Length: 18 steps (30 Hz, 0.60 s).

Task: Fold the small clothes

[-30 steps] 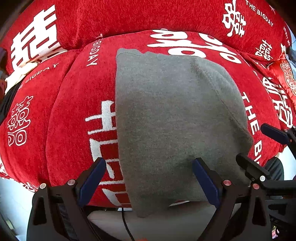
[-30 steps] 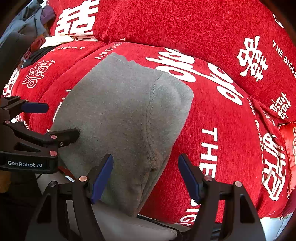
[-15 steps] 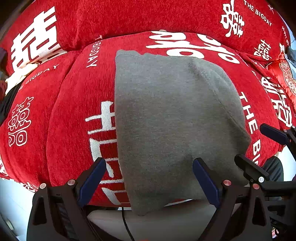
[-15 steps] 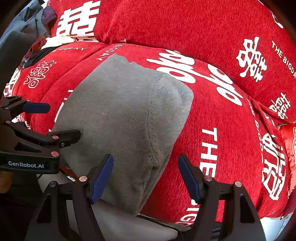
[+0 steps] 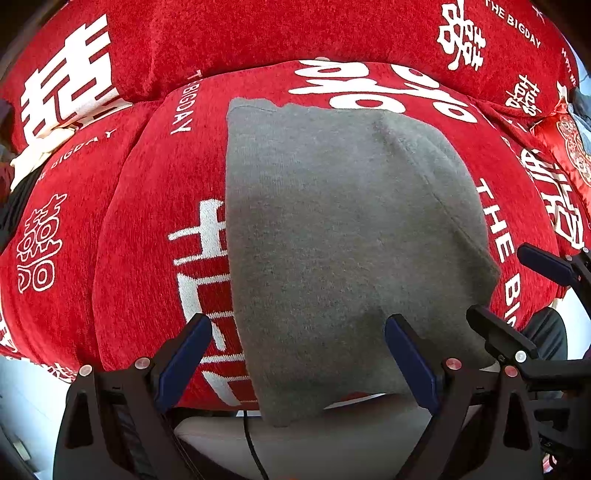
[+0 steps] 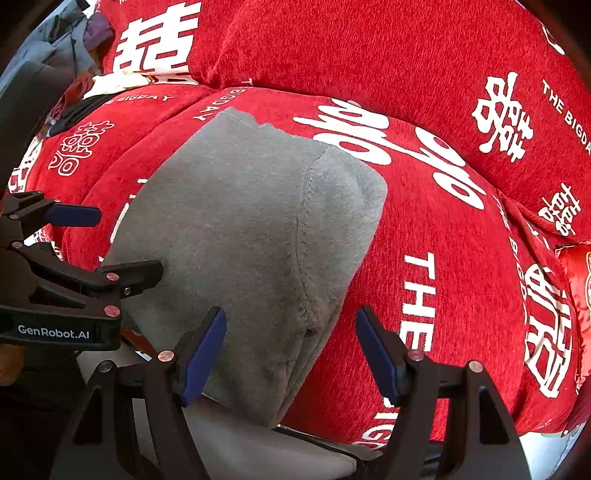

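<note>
Nothing has shifted since the earlier frames; folded grey garment lies on the red cushion; left hand-held gripper and right hand-held gripper hover, jaws apart, empty.

The grey cloth fills the middle of the left wrist frame, lying flat on the red sofa seat. Bare red seat lies open to its left and along its right edge. The red back cushion blocks the top of the frame. At the lower right, the right tongs stand close beside the left tongs.
</note>
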{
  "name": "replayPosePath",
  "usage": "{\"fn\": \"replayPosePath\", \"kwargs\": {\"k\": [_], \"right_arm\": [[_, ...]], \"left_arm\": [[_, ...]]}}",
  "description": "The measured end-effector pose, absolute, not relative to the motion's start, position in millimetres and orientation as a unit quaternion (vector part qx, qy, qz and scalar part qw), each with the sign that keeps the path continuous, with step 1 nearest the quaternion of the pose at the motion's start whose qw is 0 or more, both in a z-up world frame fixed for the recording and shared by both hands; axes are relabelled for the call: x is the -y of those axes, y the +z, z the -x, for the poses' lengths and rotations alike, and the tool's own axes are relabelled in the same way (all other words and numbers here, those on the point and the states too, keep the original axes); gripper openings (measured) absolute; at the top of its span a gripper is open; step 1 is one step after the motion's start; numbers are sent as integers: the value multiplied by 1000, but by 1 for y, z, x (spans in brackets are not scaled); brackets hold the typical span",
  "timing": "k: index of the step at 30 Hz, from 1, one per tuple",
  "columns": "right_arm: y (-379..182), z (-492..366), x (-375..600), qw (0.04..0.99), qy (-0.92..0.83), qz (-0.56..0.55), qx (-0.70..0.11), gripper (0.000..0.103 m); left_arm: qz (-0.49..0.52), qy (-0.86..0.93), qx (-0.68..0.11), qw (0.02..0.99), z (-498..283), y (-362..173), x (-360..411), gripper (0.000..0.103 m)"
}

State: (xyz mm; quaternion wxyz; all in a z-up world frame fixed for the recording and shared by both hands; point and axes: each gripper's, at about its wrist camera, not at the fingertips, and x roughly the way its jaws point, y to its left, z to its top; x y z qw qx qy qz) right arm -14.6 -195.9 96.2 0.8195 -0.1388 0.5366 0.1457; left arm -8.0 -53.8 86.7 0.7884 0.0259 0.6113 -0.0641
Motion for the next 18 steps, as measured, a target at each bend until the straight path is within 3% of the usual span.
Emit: {"fn": "replayPosePath", "kwargs": {"k": [18], "right_arm": [[97,20,194,822,144,133,-535,76]], "left_arm": [[-31,-64,-612,787,9,87,55,96]]}}
